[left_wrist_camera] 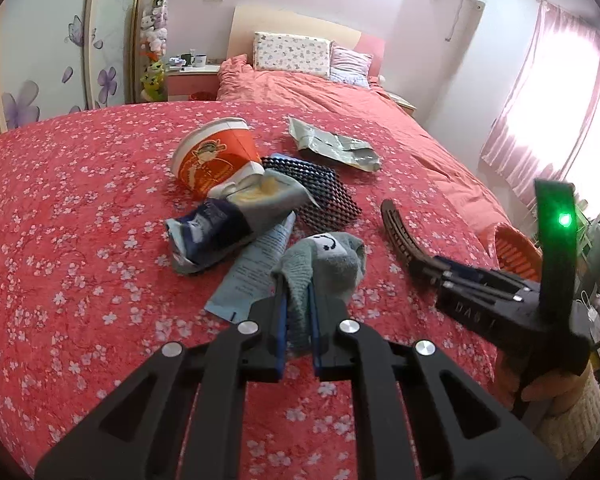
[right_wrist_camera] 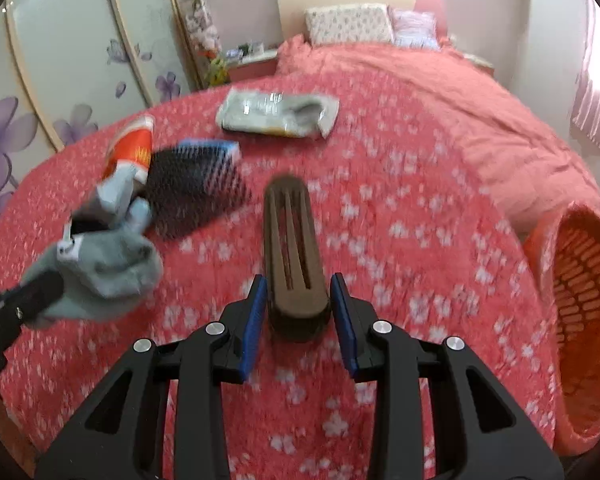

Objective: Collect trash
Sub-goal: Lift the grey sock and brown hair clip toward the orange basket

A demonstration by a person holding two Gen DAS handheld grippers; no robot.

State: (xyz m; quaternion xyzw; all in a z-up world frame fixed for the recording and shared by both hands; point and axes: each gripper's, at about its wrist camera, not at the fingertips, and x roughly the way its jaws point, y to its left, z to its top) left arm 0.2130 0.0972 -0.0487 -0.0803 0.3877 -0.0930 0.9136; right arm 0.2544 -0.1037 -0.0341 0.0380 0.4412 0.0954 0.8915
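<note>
My left gripper [left_wrist_camera: 296, 294] is shut on a grey sock [left_wrist_camera: 324, 260] and holds it just above the red flowered bedspread [left_wrist_camera: 80, 240]. In the right wrist view the same sock [right_wrist_camera: 108, 264] hangs at the left from the left gripper [right_wrist_camera: 40, 292]. My right gripper [right_wrist_camera: 298, 284] is shut on the near end of a brown slotted curved clip [right_wrist_camera: 292, 236]; the clip [left_wrist_camera: 398, 228] juts from the right gripper [left_wrist_camera: 422, 268] at the right. The trash pile lies ahead: an orange paper cup [left_wrist_camera: 214, 160] on its side, crumpled blue and grey packaging [left_wrist_camera: 216, 232], and a pale blue leaflet [left_wrist_camera: 256, 268].
A black studded mat [left_wrist_camera: 312, 196] lies behind the pile, with a grey-green crumpled wrapper [left_wrist_camera: 334, 146] farther back. An orange slatted basket [right_wrist_camera: 580, 308] stands off the bed's right edge. Pillows and a headboard are at the far end, wardrobe doors at the left.
</note>
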